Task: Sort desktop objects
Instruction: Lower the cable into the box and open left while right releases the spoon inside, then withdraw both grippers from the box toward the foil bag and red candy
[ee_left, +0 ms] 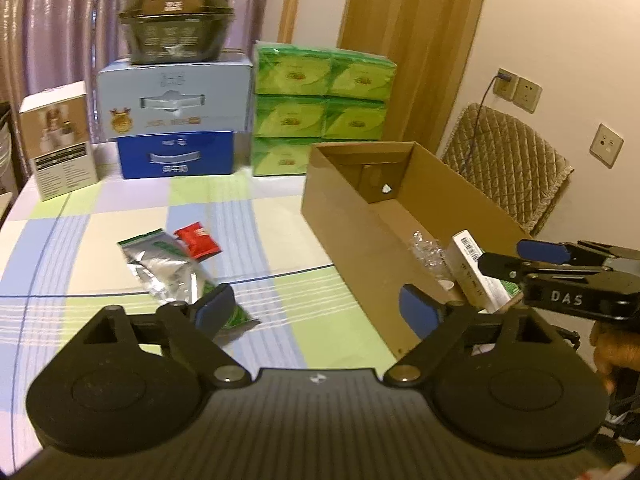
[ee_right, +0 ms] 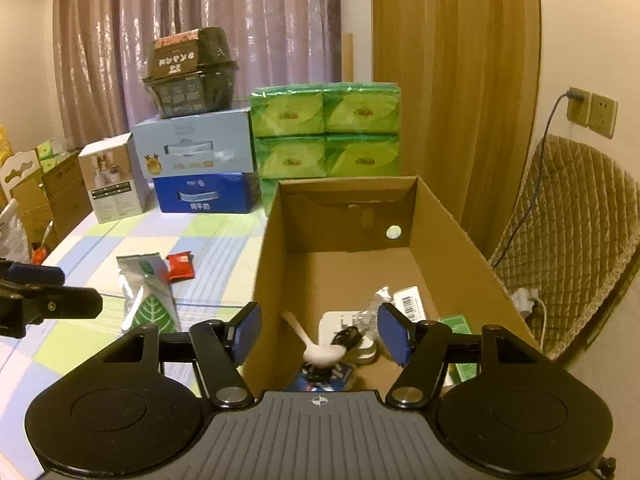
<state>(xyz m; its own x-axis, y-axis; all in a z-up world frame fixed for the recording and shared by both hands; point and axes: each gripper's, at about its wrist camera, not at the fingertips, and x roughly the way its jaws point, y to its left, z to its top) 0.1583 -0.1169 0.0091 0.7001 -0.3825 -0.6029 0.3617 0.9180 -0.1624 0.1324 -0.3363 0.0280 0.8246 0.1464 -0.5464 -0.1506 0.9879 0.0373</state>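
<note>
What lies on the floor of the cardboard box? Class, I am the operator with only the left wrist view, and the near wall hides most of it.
Observer: A white plastic spoon lies on the floor of the cardboard box, at its near end.
Operator: Is the right gripper carrying anything? From here I see it only side-on.
Observer: No. The right gripper is open above the box with nothing between its fingers.
Operator: Is anything off the table's left end?
Observer: Yes, brown cartons stand beyond the table's left edge, outside your view.
</note>
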